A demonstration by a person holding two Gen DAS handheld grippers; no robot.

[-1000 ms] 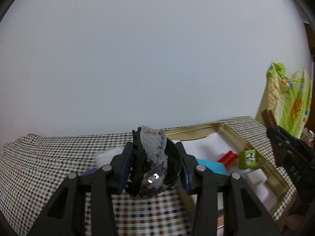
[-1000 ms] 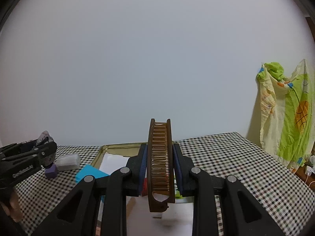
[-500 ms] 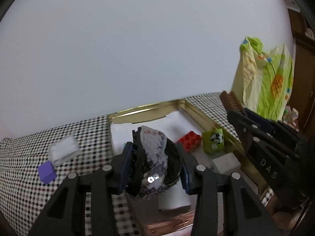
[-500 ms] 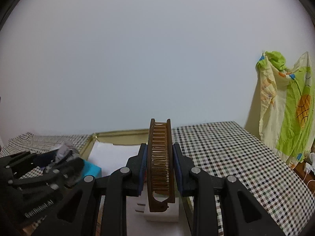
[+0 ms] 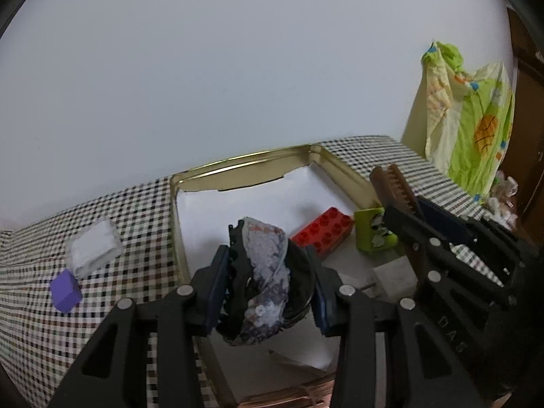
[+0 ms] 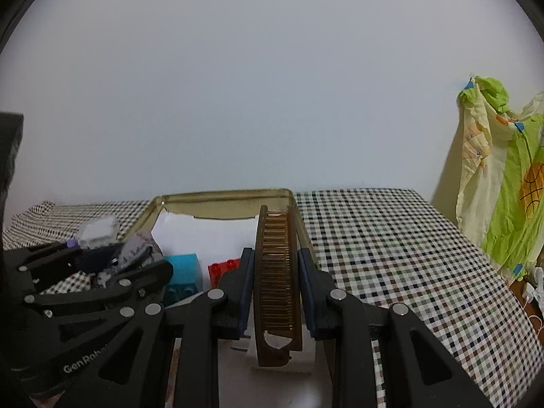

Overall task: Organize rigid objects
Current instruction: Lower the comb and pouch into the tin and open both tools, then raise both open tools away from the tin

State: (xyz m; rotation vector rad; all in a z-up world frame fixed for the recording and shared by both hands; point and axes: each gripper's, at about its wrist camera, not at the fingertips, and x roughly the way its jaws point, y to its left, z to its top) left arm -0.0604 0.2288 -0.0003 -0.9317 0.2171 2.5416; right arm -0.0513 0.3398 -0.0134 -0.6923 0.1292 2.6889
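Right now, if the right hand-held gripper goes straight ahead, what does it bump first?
Probably the far wall of the gold metal tin; the right hand-held gripper, clamping the brown plastic comb, points along the tin's right side. Depth is unclear.

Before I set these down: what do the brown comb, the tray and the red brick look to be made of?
Comb: likely hard plastic, semi-glossy brown, with thin, evenly moulded teeth.
Tray: looks like thin sheet metal, shiny gold, with a rolled rim and reflections; a white liner, perhaps paper, covers its floor.
Red brick: moulded plastic, smooth, with round studs on top.
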